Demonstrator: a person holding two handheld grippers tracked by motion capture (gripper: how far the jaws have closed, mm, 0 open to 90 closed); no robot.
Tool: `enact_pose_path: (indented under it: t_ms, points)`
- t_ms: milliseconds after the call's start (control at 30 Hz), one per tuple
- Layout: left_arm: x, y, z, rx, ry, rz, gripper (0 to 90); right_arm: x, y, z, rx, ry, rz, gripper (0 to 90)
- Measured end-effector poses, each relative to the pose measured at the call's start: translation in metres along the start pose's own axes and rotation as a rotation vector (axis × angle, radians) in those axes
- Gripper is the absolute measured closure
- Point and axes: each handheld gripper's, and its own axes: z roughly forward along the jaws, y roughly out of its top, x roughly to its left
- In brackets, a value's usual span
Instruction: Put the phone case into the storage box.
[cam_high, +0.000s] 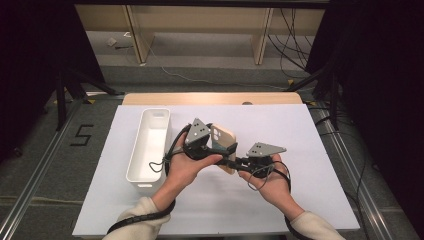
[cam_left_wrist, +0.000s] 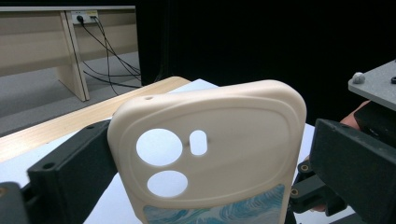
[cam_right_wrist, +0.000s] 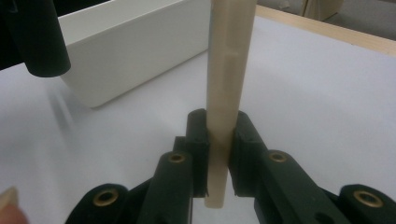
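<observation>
The cream phone case (cam_high: 223, 141) is held up off the white sheet (cam_high: 300, 150), caught between the two tools. The right gripper (cam_high: 234, 161) has its jaws pinched nearly together on the case's thin edge: in the right gripper view the case (cam_right_wrist: 229, 79) rises straight up between the two black pads (cam_right_wrist: 198, 140), which press on it from either side. The left gripper (cam_high: 212, 145) has its jaws spread wide across the case's breadth; in the left gripper view the back of the case (cam_left_wrist: 210, 154) with its camera cut-outs fills the gap, and both jaws appear to lie against its long edges, so I take this as a second grip, though the contact itself is not sharp enough to be sure. The long white bin (cam_high: 148, 147) stands on the far side of the left gripper, away from the right one, and looks empty. My reading is that this is a hand-over or a re-grip in mid-air, with the case shared by both tools. The next move likely calls for one gripper to let go only once the other's hold is firm, and then for the case to be carried past the left gripper to the bin.
</observation>
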Motion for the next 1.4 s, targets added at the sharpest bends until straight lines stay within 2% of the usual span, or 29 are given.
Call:
enact_pose_path:
  t_ms: [433,800,1400]
  points:
    - [-0.0002,-0.0004,0.0013,-0.014,0.014,-0.014,7.7,-0.0001,-0.0002,-0.0003,-0.004,-0.007,0.002,80.6]
    - [-0.0009,0.0011,0.0023,-0.005,0.009,-0.003,9.5,-0.0011,-0.0012,0.0003,-0.008,-0.007,0.008,80.3]
    - [-0.0018,0.0043,0.0031,-0.018,0.006,-0.006,10.2,-0.0017,0.0003,-0.0017,-0.02,-0.017,0.002,80.2]
